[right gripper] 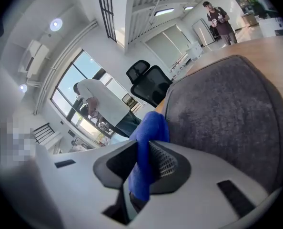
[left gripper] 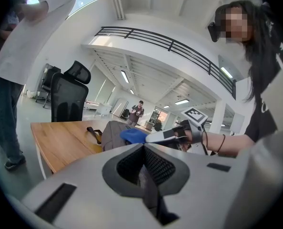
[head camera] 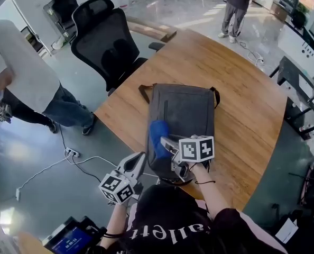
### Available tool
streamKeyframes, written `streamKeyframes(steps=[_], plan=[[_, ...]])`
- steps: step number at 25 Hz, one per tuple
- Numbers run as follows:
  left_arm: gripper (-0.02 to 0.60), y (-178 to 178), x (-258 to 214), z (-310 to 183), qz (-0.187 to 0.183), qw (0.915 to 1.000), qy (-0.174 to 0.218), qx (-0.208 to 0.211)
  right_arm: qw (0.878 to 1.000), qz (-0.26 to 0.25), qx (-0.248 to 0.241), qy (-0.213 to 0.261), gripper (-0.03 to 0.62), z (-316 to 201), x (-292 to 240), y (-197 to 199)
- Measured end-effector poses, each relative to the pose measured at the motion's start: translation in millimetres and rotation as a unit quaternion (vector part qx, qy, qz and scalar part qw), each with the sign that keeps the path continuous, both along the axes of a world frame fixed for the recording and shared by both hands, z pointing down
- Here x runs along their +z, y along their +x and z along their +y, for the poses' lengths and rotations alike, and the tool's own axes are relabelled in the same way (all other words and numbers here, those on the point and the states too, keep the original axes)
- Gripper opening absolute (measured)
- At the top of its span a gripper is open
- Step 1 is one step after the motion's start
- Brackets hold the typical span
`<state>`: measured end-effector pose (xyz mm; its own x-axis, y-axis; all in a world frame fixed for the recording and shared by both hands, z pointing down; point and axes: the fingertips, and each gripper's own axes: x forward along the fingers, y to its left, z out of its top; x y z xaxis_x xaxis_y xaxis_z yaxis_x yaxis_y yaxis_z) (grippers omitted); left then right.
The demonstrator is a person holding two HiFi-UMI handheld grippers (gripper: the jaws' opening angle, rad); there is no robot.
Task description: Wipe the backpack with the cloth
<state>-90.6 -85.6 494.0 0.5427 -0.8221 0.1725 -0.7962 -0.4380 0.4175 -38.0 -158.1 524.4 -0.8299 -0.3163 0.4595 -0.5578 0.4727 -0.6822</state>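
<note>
A dark grey backpack (head camera: pixel 183 112) lies flat on the round wooden table (head camera: pixel 241 89). My right gripper (head camera: pixel 166 143) is shut on a blue cloth (head camera: pixel 158 133) and holds it against the backpack's near left part. The right gripper view shows the cloth (right gripper: pixel 150 132) pinched between the jaws, with the backpack's fabric (right gripper: pixel 227 109) just beyond. My left gripper (head camera: pixel 138 160) hangs off the table's near edge, left of the backpack, shut with nothing in it. From the left gripper view I see the backpack (left gripper: pixel 110 132), the cloth (left gripper: pixel 133 136) and the right gripper (left gripper: pixel 166 135).
A black office chair (head camera: pixel 107 41) stands at the table's far left edge. A person in a white shirt (head camera: pixel 19 73) stands on the left, another person (head camera: pixel 239 4) far behind. White cables (head camera: pixel 67 155) lie on the floor to the left.
</note>
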Motion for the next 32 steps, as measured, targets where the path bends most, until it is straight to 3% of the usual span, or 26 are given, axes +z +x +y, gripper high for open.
streamKeyframes(steps=[4, 12, 22, 26, 29, 32], plan=[[0.000, 5, 4, -4, 0.002, 1.0000, -0.004, 0.007, 0.999, 0.023, 0.037, -0.004, 0.080, -2, 10, 58], [0.000, 51, -2, -10, 0.007, 0.9987, 0.009, 0.050, 0.990, 0.059, 0.124, -0.019, 0.080, 8, 29, 182], [0.000, 72, -5, -7, -0.001, 0.9965, 0.005, 0.084, 0.977, 0.106, 0.180, -0.034, 0.080, 24, 41, 261], [0.000, 71, -4, -7, -0.003, 0.9966, 0.003, 0.083, 0.984, 0.049, 0.169, 0.001, 0.080, 10, -11, 228], [0.000, 71, -3, -7, 0.000, 0.9968, -0.001, 0.080, 0.991, 0.009, 0.123, 0.048, 0.080, -17, -55, 161], [0.000, 70, -4, -9, 0.003, 0.9969, 0.001, 0.078, 0.995, -0.023, 0.074, 0.065, 0.080, -44, -73, 83]])
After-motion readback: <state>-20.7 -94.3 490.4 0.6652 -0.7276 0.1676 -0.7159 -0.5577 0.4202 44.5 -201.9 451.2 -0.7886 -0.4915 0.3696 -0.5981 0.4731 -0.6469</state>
